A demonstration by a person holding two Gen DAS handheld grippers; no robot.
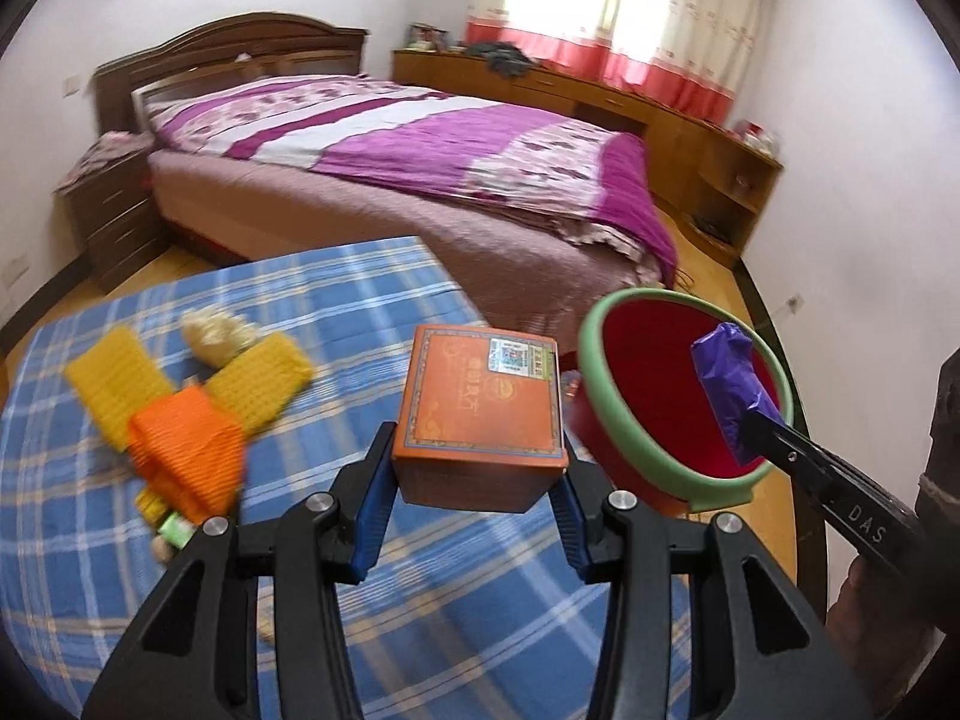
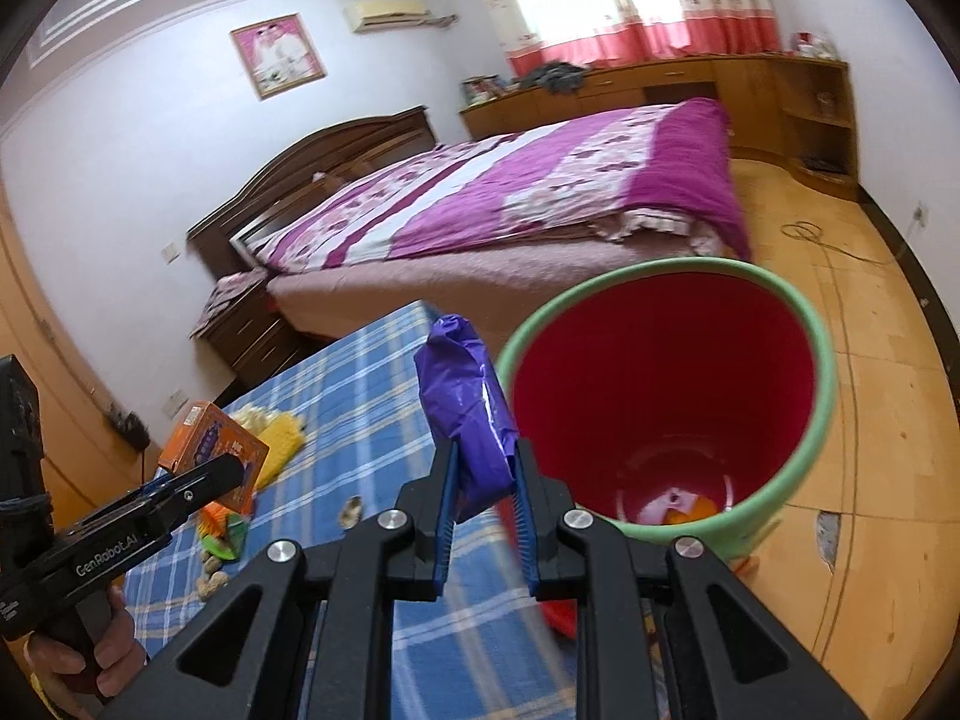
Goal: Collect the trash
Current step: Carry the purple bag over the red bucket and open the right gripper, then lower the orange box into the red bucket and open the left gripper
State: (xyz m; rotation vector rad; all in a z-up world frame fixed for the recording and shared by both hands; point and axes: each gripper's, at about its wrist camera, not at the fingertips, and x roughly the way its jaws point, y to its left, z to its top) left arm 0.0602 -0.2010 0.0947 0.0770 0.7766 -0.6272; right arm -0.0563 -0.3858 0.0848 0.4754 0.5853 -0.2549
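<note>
Box (image 1: 480,414) lies lengthwise in left gripper (image 1: 474,480).

L gripper (image 1: 477,474): jaws part-open, blue pads clamped on sides of orange box (image 1: 480,402), angled downward. R gripper (image 2: 483,480): jaws narrow, pinching purple wrapper (image 2: 468,408), also tilted down. Person's hand (image 2: 90,654) wraps L gripper's handle, fingers curled.

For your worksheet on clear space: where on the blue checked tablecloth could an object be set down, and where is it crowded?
Free: the blue checked tablecloth beyond the orange cardboard box in the left gripper, up to the cloth's far edge. Crowded: its left side, where yellow and orange mesh cloths and small scraps lie.
</note>
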